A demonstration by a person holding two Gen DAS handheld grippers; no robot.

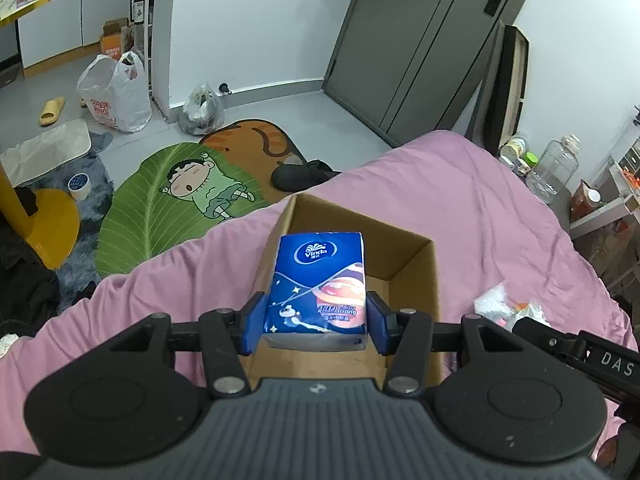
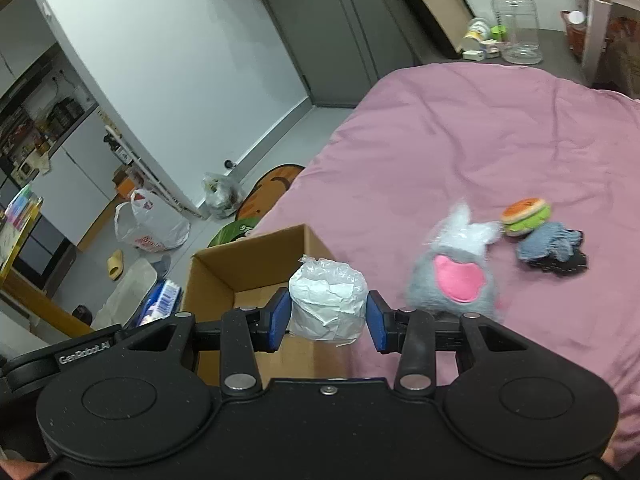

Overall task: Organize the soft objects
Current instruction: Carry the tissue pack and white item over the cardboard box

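Observation:
My left gripper (image 1: pixel 316 322) is shut on a blue Vinda tissue pack (image 1: pixel 318 286) and holds it above the open cardboard box (image 1: pixel 412 258) on the pink bed. My right gripper (image 2: pixel 328 316) is shut on a white wrapped paper roll (image 2: pixel 328 304), held just right of the same box (image 2: pixel 224 268). The tissue pack also shows in the right wrist view (image 2: pixel 160 300), left of the box. On the bed to the right lie a grey plush toy with a pink mouth (image 2: pixel 456 272), a burger plush (image 2: pixel 525 216) and a blue and black cloth bundle (image 2: pixel 552 250).
The pink bedspread (image 1: pixel 460 200) carries the box. The floor beyond holds a green leaf mat (image 1: pixel 168 204), plastic bags (image 1: pixel 116 94), a yellow slipper (image 1: pixel 52 110) and a yellow stool (image 1: pixel 52 224). A clear jug (image 2: pixel 518 24) stands past the bed's far edge.

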